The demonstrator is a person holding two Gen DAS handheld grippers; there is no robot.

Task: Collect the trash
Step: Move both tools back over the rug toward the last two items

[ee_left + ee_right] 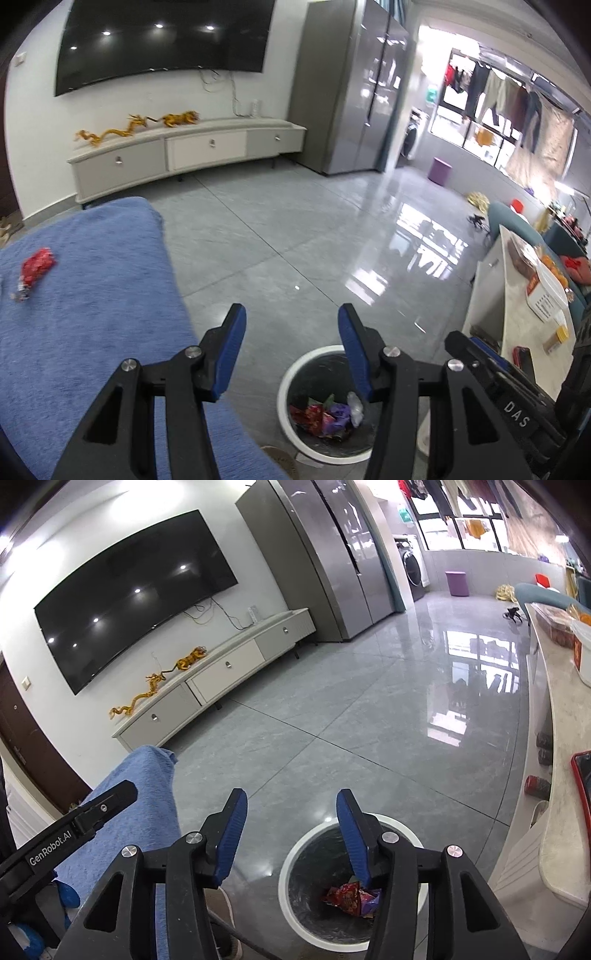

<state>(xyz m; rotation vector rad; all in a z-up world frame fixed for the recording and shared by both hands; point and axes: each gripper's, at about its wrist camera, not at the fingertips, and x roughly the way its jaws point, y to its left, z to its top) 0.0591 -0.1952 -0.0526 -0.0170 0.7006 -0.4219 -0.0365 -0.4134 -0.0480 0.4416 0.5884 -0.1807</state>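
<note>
A white-rimmed round trash bin (pixel 286 384) stands on the floor below both grippers; several crumpled red and purple wrappers (pixel 325 415) lie inside. It also shows in the right wrist view (pixel 291 856) with the wrappers (pixel 351 895). A red crumpled wrapper (pixel 35 271) lies on the blue towel-covered surface (pixel 92 295) at the left. My left gripper (pixel 291 321) is open and empty above the floor, between the towel and the bin. My right gripper (pixel 291 805) is open and empty over the bin's left rim. The right gripper's body (pixel 498 380) shows at the left view's lower right.
A white TV cabinet (pixel 192 151) with gold dragon figures (pixel 136 125) stands under a wall TV. A grey cupboard (pixel 354 92) stands beyond it. A white counter (pixel 561 775) with boxes and a red-cased phone (pixel 583 786) runs along the right. The grey tiled floor (pixel 295 240) lies between.
</note>
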